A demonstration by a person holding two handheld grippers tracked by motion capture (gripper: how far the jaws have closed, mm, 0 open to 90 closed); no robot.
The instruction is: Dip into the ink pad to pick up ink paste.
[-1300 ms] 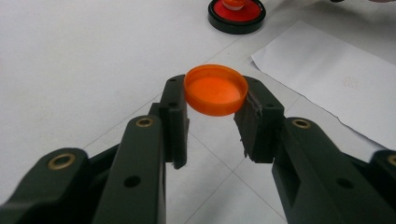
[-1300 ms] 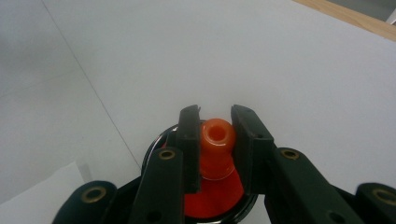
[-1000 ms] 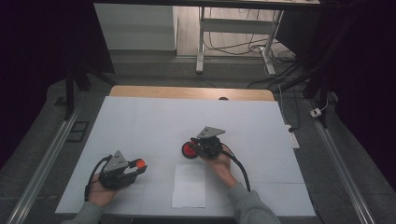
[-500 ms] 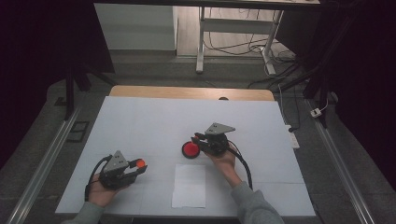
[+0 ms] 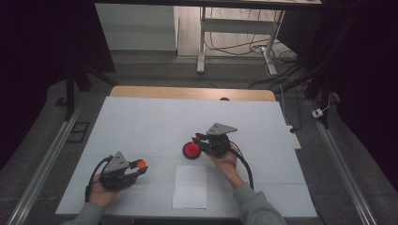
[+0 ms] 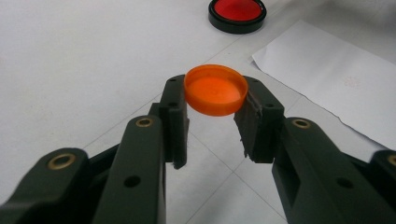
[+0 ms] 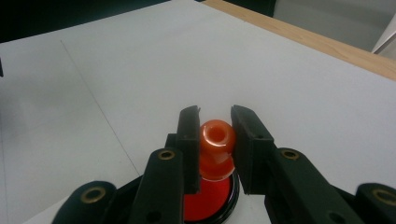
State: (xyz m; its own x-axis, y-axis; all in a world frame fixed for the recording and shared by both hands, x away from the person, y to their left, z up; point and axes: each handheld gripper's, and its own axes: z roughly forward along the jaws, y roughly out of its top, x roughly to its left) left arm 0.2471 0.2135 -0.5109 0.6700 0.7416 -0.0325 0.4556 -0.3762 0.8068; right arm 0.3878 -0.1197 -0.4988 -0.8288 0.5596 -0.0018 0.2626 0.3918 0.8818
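In the left gripper view an orange round cap (image 6: 215, 95) sits pinched between the jaws of my left gripper (image 6: 212, 105), held flat just above the table. In the high view that left gripper (image 5: 140, 168) is at the near left with the cap (image 5: 139, 163) at its tips. My right gripper (image 7: 215, 135) is shut on a small orange spout (image 7: 217, 148) with a hollow top, held over a red disc (image 7: 208, 205) with a black rim. From above, the right gripper (image 5: 199, 139) stands just right of the disc (image 5: 190, 150).
A white paper sheet (image 5: 190, 186) lies at the near middle of the white table (image 5: 155, 122), between the two hands. The wooden far edge (image 5: 187, 93) bounds the table. Metal rails (image 5: 42, 164) run along both sides. Cables trail from both grippers.
The right gripper shifted slightly to the right and back beside the red disc. The left gripper and its cap stayed put.
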